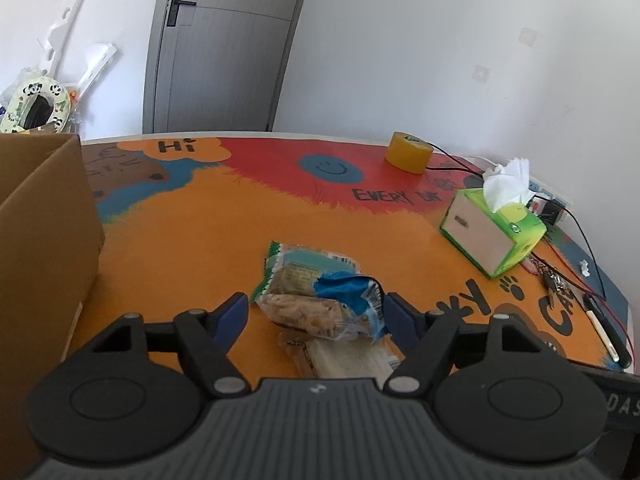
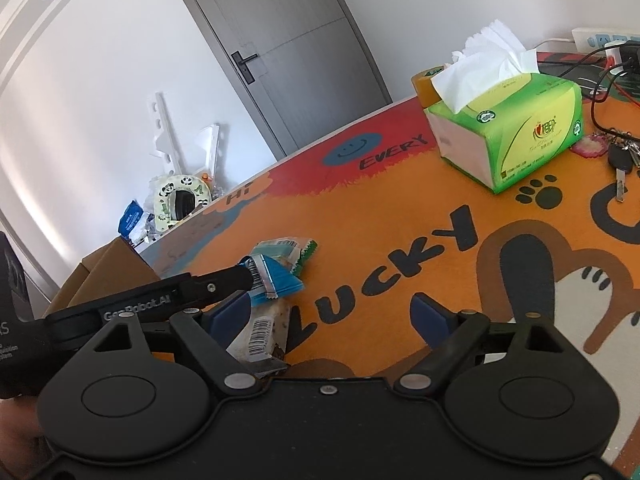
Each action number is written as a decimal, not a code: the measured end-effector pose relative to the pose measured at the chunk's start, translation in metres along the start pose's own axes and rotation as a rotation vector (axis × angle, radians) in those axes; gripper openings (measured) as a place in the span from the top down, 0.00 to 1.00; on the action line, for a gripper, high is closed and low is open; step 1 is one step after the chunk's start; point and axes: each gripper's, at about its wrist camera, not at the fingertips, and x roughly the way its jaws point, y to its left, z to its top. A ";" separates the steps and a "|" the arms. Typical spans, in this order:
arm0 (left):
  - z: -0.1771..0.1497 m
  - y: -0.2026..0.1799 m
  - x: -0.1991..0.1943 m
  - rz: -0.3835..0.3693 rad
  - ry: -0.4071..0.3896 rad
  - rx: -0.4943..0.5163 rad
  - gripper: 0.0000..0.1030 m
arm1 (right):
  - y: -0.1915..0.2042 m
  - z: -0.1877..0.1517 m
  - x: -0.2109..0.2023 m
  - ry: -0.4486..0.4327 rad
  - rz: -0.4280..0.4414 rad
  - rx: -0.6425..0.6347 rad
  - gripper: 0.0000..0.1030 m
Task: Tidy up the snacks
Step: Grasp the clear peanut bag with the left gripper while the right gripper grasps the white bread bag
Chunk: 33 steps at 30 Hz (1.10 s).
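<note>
A small heap of snack packets lies on the orange table mat (image 1: 180, 240). It holds a green-and-white packet (image 1: 304, 260), a crumpled blue packet (image 1: 344, 288), a clear-wrapped grain bar (image 1: 300, 312) and a pale packet (image 1: 352, 356) nearest the camera. My left gripper (image 1: 316, 310) is open around the heap. Its right finger (image 1: 400, 316) is against the blue packet; its left finger (image 1: 234, 312) stands just clear. In the right wrist view that gripper's finger (image 2: 224, 280) touches the blue packet (image 2: 280, 280). My right gripper (image 2: 328, 316) is open, with a barcoded packet (image 2: 262, 332) beside its left finger (image 2: 224, 318).
A brown cardboard box (image 1: 44, 220) (image 2: 108, 268) stands at the left table edge. A green tissue box (image 1: 492, 232) (image 2: 508, 128), a yellow tape roll (image 1: 408, 152), keys (image 2: 620, 156), a pen (image 1: 604, 332) and cables (image 1: 588, 240) sit at the right. A grey door (image 1: 224, 40) is behind.
</note>
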 end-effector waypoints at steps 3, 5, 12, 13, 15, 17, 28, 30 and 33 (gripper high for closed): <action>-0.001 0.003 0.005 -0.027 0.013 -0.022 0.50 | 0.001 -0.001 0.002 0.006 0.005 -0.004 0.15; -0.001 0.003 0.005 -0.025 0.006 -0.019 0.60 | 0.002 -0.001 0.004 0.011 0.006 -0.004 0.15; -0.002 0.015 -0.007 -0.002 0.012 -0.049 0.78 | 0.015 -0.002 0.005 0.012 0.019 -0.021 0.15; -0.003 0.016 -0.009 0.000 0.013 -0.053 0.78 | 0.017 -0.002 0.005 0.012 0.023 -0.025 0.15; -0.004 0.020 -0.014 0.005 0.015 -0.063 0.78 | 0.022 -0.003 0.006 0.015 0.027 -0.034 0.15; -0.005 0.024 -0.019 0.012 0.012 -0.073 0.78 | 0.027 -0.004 0.007 0.018 0.032 -0.045 0.15; -0.013 0.043 -0.044 0.037 -0.009 -0.136 0.78 | 0.054 -0.016 0.018 0.053 0.028 -0.112 0.15; -0.015 0.045 -0.046 0.039 -0.009 -0.139 0.79 | 0.058 -0.018 0.021 0.062 0.025 -0.130 0.16; -0.018 0.049 -0.048 0.039 0.000 -0.146 0.79 | 0.060 -0.022 0.027 0.084 0.011 -0.140 0.28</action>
